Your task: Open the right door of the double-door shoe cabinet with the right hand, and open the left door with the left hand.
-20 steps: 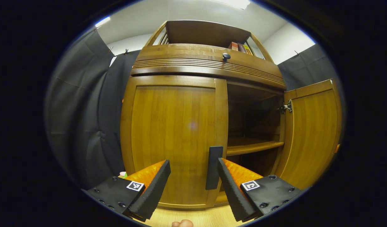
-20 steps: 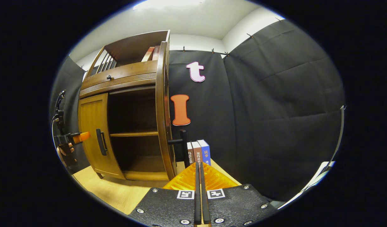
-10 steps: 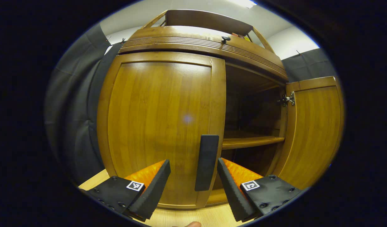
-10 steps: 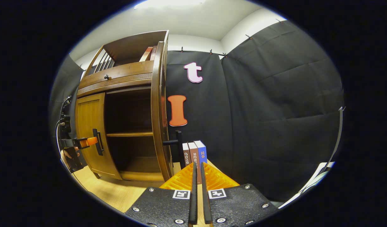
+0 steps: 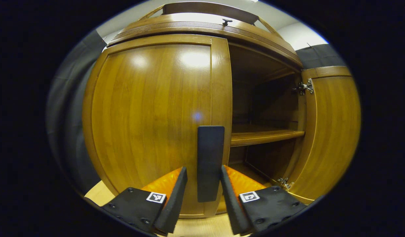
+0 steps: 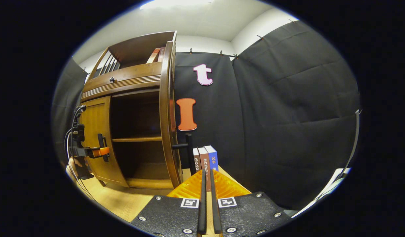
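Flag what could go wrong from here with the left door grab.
1. The left gripper is open around the handle without gripping; pulling before closing could slip off.
2. The left door is shut and hinged on its far side; a straight pull instead of an arc may wrench the grip.
3. The right door stands open, its handle near the books; a bump could swing it.
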Tool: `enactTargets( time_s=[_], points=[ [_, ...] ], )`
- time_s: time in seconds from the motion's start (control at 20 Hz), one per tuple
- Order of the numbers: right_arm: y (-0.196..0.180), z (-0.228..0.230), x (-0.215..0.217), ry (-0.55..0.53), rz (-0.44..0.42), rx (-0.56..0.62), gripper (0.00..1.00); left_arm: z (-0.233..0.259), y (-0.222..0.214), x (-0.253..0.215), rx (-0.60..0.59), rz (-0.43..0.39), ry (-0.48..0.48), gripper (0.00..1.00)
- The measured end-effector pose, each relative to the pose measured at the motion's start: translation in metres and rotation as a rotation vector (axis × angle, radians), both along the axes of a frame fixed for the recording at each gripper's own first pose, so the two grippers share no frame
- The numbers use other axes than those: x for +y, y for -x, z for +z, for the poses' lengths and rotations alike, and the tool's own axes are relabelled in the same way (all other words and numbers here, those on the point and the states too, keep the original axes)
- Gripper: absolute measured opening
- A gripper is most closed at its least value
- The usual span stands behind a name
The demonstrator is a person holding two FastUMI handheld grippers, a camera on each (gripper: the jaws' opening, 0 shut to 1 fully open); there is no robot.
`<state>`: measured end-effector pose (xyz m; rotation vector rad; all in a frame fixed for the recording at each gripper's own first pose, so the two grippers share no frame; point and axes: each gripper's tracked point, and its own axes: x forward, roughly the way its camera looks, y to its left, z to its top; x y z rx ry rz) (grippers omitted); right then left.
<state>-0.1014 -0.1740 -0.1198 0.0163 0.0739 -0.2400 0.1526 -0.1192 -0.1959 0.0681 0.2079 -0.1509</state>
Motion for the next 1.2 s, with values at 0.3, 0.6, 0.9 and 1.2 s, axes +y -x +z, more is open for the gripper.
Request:
enactTargets(
  time_s=[0.3,0.6,0.9,1.2],
  points=[
    [0.0,0.001,0.0,0.002,-0.011,-0.001,0.07,-0.002,0.006,-0.002,0.012,-0.006,-0.033,0.34],
    [0.002,0.007,0.016,0.013,0.007,-0.001,0.2,0.005,0.03,0.001,0.011,-0.043,0.025,0.24],
    [0.0,0.018,0.032,0.049,0.008,-0.008,0.12,0.014,0.072,0.01,0.019,-0.098,0.036,0.24],
    [0.007,0.037,0.052,0.031,0.023,-0.034,0.19,0.02,0.102,0.023,0.027,-0.116,0.038,0.24]
  ],
)
